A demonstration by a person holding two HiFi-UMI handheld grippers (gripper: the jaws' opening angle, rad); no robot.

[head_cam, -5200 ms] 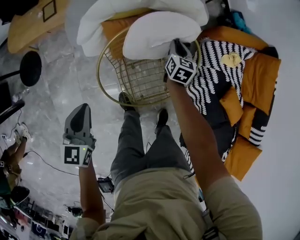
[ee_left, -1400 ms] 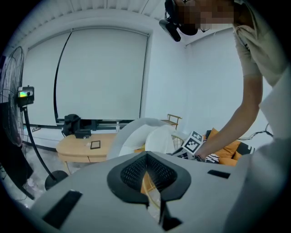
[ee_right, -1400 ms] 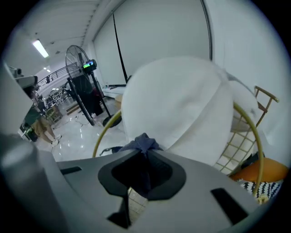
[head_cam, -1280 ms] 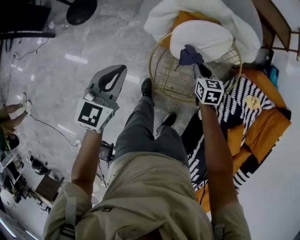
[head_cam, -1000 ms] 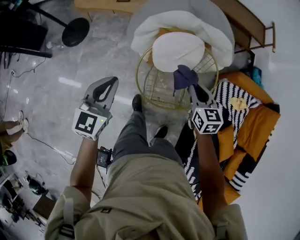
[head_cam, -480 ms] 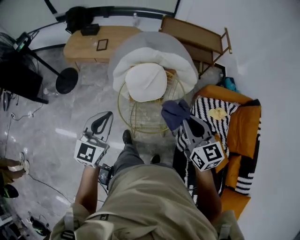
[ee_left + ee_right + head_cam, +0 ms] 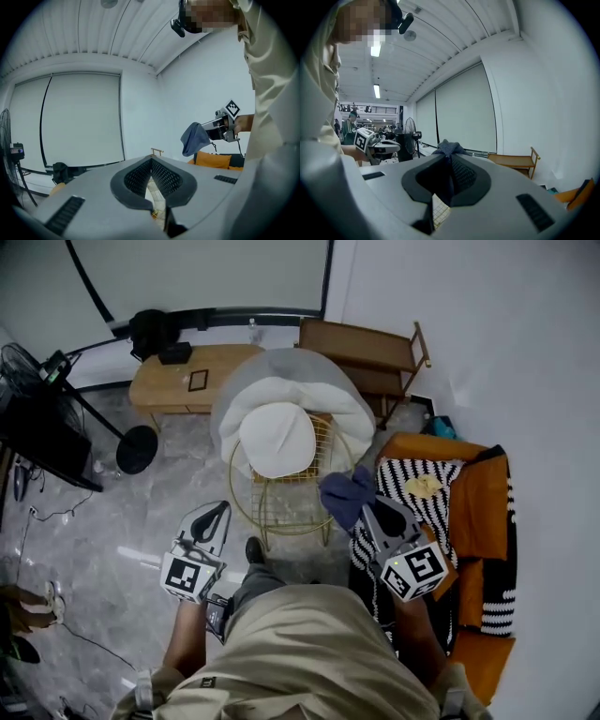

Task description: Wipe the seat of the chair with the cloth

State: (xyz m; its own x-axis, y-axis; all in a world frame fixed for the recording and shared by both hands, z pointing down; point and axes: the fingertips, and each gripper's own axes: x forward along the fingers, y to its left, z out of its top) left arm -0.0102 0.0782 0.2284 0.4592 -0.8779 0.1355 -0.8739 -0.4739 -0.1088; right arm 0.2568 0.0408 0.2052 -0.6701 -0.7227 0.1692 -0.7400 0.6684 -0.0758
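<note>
A round gold wire chair [image 7: 246,504] stands in front of me, with a white cushion [image 7: 277,439] lying on the back of its wire seat [image 7: 286,501]. My right gripper [image 7: 365,508] is shut on a dark blue cloth [image 7: 345,496], which hangs at the chair's right front rim. In the right gripper view the cloth [image 7: 447,149] bunches out past the closed jaws. My left gripper [image 7: 218,510] is held to the left of the chair's front, shut and holding nothing. The left gripper view shows the cloth [image 7: 194,139] dangling from the right gripper [image 7: 209,131] in the air.
A white throw [image 7: 352,413] drapes over the chair back. Orange and black-and-white striped cushions [image 7: 448,512] lie on the floor to the right. A wooden bench [image 7: 183,381] and wooden rack [image 7: 366,348] stand by the far wall. A black stand base [image 7: 138,449] sits left. My shoe [image 7: 254,550] is near the chair.
The right gripper has drawn the cloth back from the white cushion to the chair's right front rim. The view has pulled back and up. The left gripper has stayed shut, low at the left.
</note>
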